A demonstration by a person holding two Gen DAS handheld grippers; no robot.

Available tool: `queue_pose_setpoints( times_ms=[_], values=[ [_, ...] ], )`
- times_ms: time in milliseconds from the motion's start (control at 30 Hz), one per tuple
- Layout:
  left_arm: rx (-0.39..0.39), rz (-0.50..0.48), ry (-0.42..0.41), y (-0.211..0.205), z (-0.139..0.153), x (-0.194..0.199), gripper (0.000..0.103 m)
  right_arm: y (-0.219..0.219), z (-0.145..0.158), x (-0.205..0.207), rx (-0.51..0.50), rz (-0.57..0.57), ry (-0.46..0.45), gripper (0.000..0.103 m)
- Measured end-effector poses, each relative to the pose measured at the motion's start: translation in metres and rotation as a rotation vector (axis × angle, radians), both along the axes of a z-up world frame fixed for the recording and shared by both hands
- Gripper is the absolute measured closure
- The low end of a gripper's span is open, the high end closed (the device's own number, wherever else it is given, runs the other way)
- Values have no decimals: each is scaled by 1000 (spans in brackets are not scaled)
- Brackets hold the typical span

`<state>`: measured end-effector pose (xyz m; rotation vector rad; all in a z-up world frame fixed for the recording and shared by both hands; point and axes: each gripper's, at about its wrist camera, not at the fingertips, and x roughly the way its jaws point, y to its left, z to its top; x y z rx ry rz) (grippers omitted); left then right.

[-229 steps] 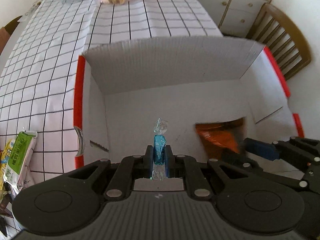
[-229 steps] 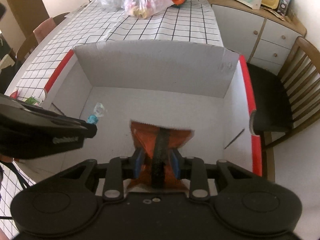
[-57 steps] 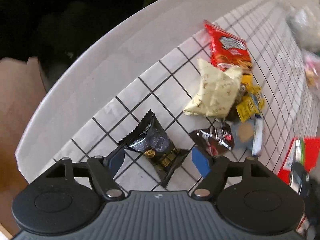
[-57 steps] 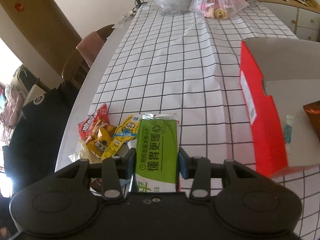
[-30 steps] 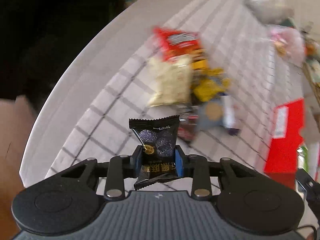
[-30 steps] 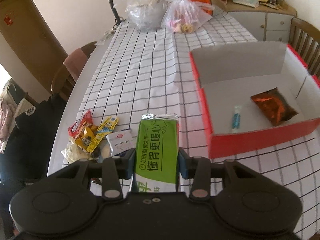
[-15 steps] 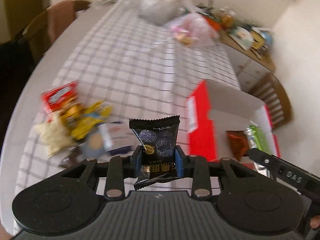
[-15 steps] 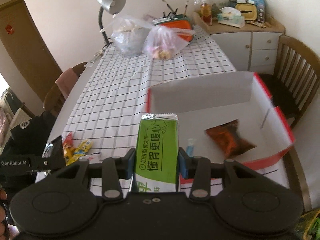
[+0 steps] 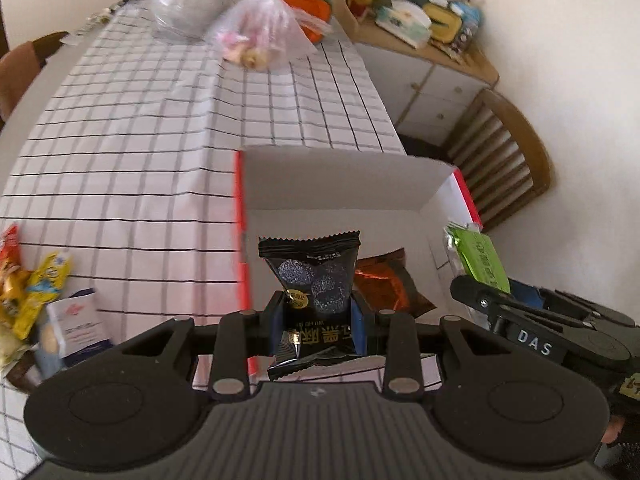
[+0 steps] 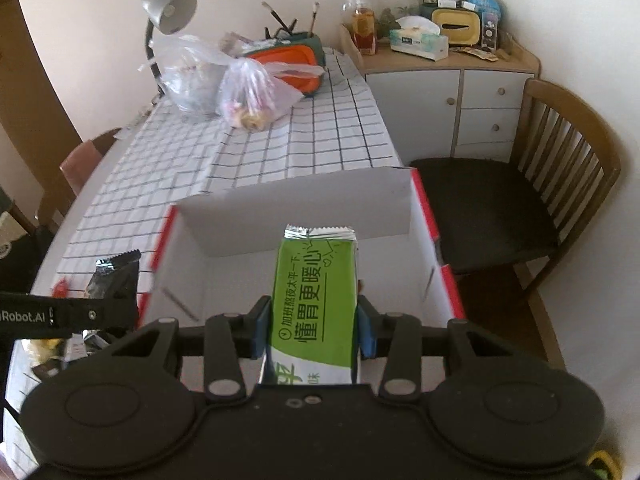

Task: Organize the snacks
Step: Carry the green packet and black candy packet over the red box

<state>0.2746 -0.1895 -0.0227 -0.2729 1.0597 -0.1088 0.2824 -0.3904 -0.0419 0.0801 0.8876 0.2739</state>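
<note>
Currently both grippers hang over the near edge of the box: cardboard, rectangular, matte white inside, glossy red outside, open top with one tall white flap at the far side. It sits on the tabletop, covered by a white cloth with a thin black grid, creased in places.

Left gripper: black plastic, ribbed housing, blue pads. Jaws narrowly apart and clamped on the black snack packet, a glossy foil pillow pack with serrated top seal, dark round pieces printed on the front and a gold seal sticker. Packet stands upright between the pads, above the box's near left corner.

Right gripper: same build. Jaws clamped on the green snack packet, a long flat bar-shaped wrapper, matte green face with black characters, white lower band, crimped silver seal at the top. It points up and away, over the box interior.

Inside the box: an orange foil packet, crinkled and shiny, lying flat on the floor toward the right side.

Left of the box on the cloth: a loose pile of remaining snacks, yellow and red wrappers plus a small white-and-blue carton, blurred at the frame edge.

Far end of the tabletop: two clear crinkled plastic bags and a grey metal desk lamp.
</note>
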Motion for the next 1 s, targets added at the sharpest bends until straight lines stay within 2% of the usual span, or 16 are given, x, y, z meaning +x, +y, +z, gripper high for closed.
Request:
queue_pose_setpoints(
  times_ms=[367,800,1000],
  values=[
    [34,5,107,-29,-50,53,71,3,-41,47,-55,80,60,62],
    [78,-2,170,-40,-89,75,71,11,-70,53,-79,142,115,62],
    [83,1,174,-43,-96,74,61,11,-70,52,-79,150,112,58]
  ],
)
